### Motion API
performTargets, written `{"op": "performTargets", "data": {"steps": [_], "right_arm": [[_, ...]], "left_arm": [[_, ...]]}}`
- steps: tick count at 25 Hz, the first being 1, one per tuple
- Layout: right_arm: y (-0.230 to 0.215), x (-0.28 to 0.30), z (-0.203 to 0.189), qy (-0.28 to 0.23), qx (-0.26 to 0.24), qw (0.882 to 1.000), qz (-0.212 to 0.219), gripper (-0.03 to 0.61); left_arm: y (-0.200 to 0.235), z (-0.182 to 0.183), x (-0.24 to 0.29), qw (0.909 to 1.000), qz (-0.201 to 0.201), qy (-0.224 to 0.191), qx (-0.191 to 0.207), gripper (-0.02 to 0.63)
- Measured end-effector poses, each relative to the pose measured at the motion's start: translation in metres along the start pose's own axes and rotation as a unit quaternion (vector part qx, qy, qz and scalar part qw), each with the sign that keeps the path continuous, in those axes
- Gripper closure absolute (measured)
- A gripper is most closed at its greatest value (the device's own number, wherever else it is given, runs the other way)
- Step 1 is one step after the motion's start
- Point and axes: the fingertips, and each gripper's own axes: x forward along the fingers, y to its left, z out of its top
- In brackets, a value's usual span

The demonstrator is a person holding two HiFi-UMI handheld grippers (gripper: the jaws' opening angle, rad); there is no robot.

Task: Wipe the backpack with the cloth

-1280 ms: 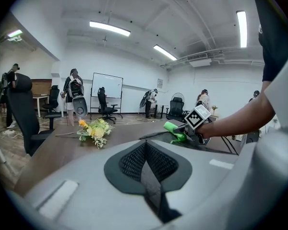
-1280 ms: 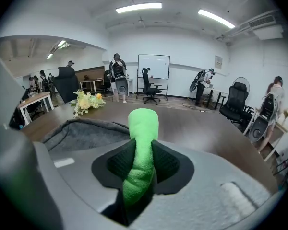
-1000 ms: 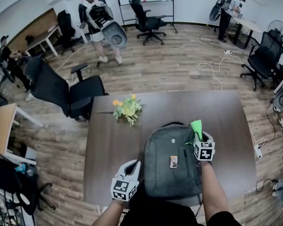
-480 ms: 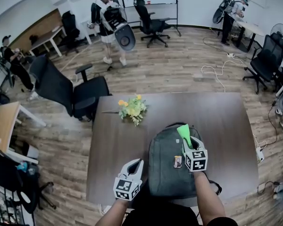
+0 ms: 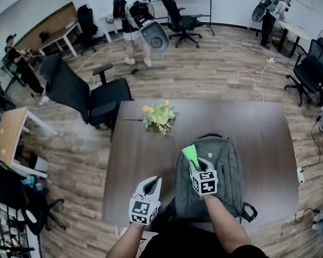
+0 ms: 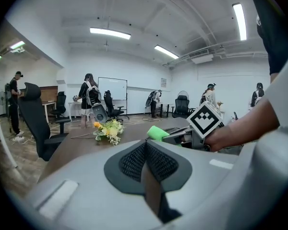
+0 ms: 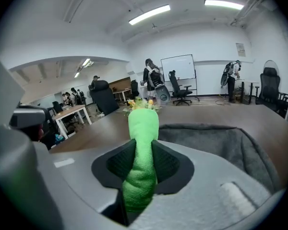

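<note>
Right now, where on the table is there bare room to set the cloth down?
Widest bare patch: the table right of the backpack, out to its right edge. Also bare: the left strip from the flowers down to the left tongs. Crowded near the front edge, where backpack and right tongs sit.

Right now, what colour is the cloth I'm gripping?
The cloth is bright green, clearest in the right gripper view.

Floor (image 5: 204, 69): wood planks in mixed brown tones.
Walls (image 6: 134, 66): white, with a whiteboard (image 6: 116, 85) at the far end.
Ceiling (image 6: 134, 8): white, long strip lights (image 6: 110, 33) lit.
Furniture: dark brown worktop (image 5: 258, 138); black office chair (image 5: 70, 87) near its far-left corner; light-wood desk (image 5: 5, 136) at the left edge.
</note>
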Motion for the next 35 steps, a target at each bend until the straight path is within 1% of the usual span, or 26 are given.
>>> {"op": "performTargets", "data": {"steps": [2, 5, 9, 11, 16, 24, 28, 35], "right_arm": [[0.014, 0.012, -0.009, 0.017, -0.013, 1.0, 0.008, 0.476], [0.026, 0.025, -0.017, 0.036, -0.023, 0.999, 0.009, 0.476], [0.027, 0.033, -0.024, 0.049, -0.014, 0.999, 0.003, 0.476], [0.025, 0.035, -0.026, 0.055, -0.018, 0.998, -0.006, 0.476], [0.004, 0.033, -0.028, 0.063, -0.032, 0.996, -0.047, 0.476], [-0.022, 0.026, -0.029, 0.089, -0.029, 0.993, -0.075, 0.476], [-0.046, 0.014, -0.031, 0.093, -0.031, 0.991, -0.094, 0.476], [-0.092, -0.006, -0.037, 0.106, -0.054, 0.984, -0.132, 0.476]], "left_arm": [[-0.004, -0.01, -0.004, 0.9999, -0.004, 0.009, -0.005, 0.595], [-0.006, -0.022, -0.012, 0.9998, -0.005, 0.017, -0.012, 0.595], [0.003, -0.03, -0.019, 0.9995, 0.005, 0.024, -0.017, 0.595], [0.009, -0.03, -0.021, 0.9995, 0.011, 0.025, -0.019, 0.595], [0.012, -0.029, -0.02, 0.9996, 0.01, 0.024, -0.015, 0.595], [0.003, -0.035, -0.01, 0.9994, -0.01, 0.031, -0.013, 0.595], [0.0, -0.033, -0.008, 0.9993, -0.018, 0.031, -0.009, 0.595], [0.002, -0.037, -0.004, 0.9991, -0.02, 0.037, -0.003, 0.595]]}}
